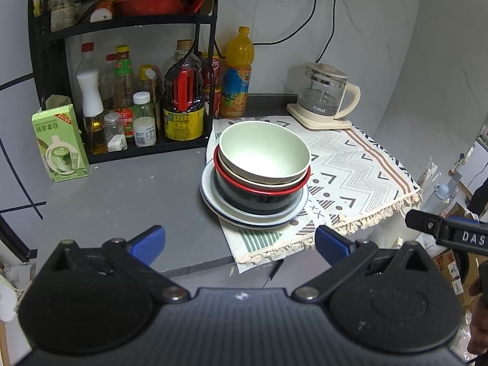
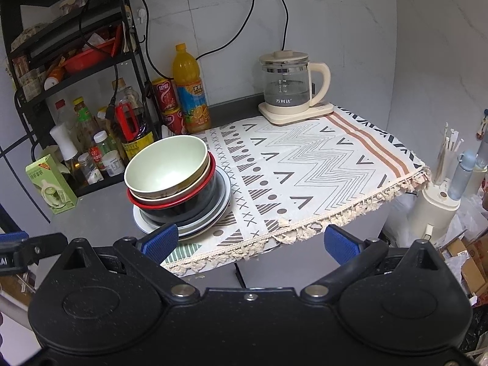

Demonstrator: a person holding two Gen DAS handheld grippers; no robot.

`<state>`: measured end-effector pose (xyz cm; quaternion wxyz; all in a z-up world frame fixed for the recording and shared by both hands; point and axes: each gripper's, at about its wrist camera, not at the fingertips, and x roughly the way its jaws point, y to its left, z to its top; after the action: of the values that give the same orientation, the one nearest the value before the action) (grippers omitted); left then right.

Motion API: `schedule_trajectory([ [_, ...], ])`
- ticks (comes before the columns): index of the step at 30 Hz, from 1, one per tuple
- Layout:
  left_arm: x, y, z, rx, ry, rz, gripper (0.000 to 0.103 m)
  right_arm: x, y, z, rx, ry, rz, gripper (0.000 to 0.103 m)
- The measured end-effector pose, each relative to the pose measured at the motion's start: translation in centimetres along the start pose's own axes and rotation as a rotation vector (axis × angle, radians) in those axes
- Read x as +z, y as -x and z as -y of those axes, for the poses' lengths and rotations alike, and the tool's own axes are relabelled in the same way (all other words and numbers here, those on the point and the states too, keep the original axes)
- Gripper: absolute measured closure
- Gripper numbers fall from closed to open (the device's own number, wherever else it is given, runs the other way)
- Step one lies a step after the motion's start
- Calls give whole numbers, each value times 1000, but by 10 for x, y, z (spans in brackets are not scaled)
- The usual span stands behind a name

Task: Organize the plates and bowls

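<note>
A stack of dishes sits where the grey counter meets the patterned cloth. On top is a pale green bowl (image 1: 263,151) (image 2: 166,166), nested in a beige bowl (image 1: 262,180) and a black bowl with a red rim (image 1: 259,196) (image 2: 183,204). Under them lie white and blue-rimmed plates (image 1: 253,216) (image 2: 210,219). My left gripper (image 1: 239,245) is open, in front of the stack and apart from it. My right gripper (image 2: 251,242) is open too, near the cloth's front fringe, its left fingertip just before the plates. Both hold nothing.
A black rack (image 1: 122,61) with sauce bottles stands at the back left, a green carton (image 1: 59,143) beside it. An orange juice bottle (image 1: 238,73) and a glass kettle (image 2: 289,85) are at the back. The patterned cloth (image 2: 320,164) hangs over the counter's front edge. The other gripper's tip (image 1: 442,228) shows at right.
</note>
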<state>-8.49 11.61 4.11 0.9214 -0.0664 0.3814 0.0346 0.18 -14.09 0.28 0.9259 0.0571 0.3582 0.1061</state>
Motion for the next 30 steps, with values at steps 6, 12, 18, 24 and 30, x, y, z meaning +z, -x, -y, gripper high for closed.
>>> schedule_trajectory([
  [6,0,2,3,-4,-7,5,0,0,-1,0,-5,-2,-4,0],
  [12,1,1,3,-5,-11,7,0,0,-1,0,-6,1,-3,0],
  [18,3,0,1,-3,-8,5,0,1,-2,-1,-7,0,-9,0],
  [24,4,-1,-2,2,-4,3,0,1,-2,-2,-8,1,-8,0],
  [30,4,-1,-3,5,3,4,0,1,-2,-3,-10,4,-11,0],
])
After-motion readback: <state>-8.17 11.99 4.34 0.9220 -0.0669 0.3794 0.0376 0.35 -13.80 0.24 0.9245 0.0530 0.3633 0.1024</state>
